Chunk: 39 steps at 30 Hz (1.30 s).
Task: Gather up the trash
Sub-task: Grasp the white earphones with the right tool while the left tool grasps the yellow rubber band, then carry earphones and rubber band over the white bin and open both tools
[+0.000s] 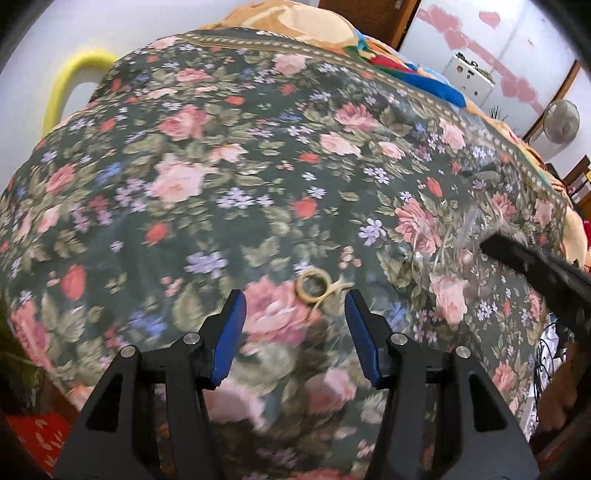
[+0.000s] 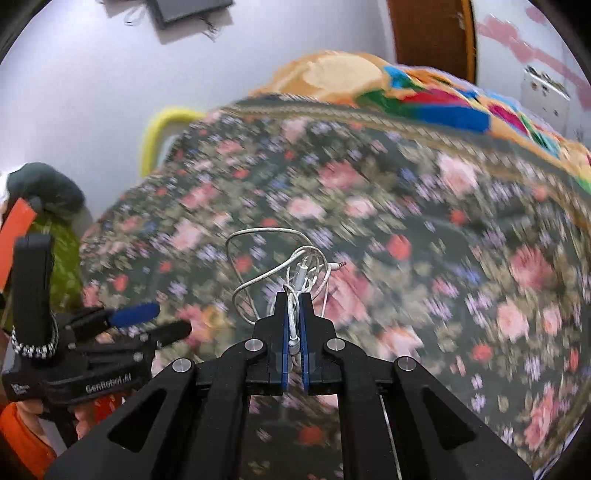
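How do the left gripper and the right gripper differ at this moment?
The left gripper stands open and empty; the right gripper is shut on a tangled white cable. The left gripper points at a small pale ring lying on the floral bedspread, while the right gripper carries its item. Both have blue pads.

On the floral bedspread (image 1: 229,155) we see a rubber band (image 1: 313,287) lying just ahead between our left gripper (image 1: 295,299) fingers, with the pillow (image 1: 295,22) beyond its far edge.
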Available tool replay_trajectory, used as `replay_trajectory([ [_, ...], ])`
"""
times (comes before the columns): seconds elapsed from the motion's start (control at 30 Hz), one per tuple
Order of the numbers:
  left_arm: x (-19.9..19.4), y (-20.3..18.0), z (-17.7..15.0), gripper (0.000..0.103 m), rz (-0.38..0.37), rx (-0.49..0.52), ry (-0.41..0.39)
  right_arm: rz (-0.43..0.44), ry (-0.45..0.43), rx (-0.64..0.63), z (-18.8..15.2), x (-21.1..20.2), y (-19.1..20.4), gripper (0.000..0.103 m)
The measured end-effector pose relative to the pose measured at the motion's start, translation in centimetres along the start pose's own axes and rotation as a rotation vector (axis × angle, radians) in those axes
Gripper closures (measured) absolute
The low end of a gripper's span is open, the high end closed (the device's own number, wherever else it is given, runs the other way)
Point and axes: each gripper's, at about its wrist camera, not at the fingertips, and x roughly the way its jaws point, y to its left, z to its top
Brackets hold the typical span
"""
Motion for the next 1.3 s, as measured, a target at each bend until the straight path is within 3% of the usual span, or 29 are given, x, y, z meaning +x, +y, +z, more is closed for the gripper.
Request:
replay_trajectory([
  [0.13,1.5,-1.1,0.4,0.050,0.018,0.029,0.000,-0.010,0.014,0.025,-1.3,0.1,-0.7,0.098],
  [0.23,2.8,-1.5,0.4,0.065,0.013,0.035,0.045,-0.008,0.016,0.033,-1.7,0.0,-0.8,0.098],
  [0.33,2.8,-2.1,0.2,0.065,0.047,0.072,0.027,-0.001,0.016,0.038,-1.7,-0.1,-0.7,0.098],
  [0.37,2.7,-2.2,0.1,0.074,0.046,0.075,0.025,0.000,0.013,0.038,-1.7,-0.1,-0.6,0.098],
  [0.57,1.5,-1.6,-0.4,0.075,0.036,0.064,0.010,0.006,-0.001,0.025,-1.0,-0.9,0.7,0.098],
  [0.9,-6.7,2.8,-1.8,0.075,0.046,-0.017,-0.088,0.033,-0.041,-0.036,0.2,-3.6,5.6,0.098],
  [1.3,-17.1,13.1,-7.8,0.075,0.143,-0.167,-0.185,0.142,-0.042,-0.178,-1.0,-5.4,17.7,0.098],
])
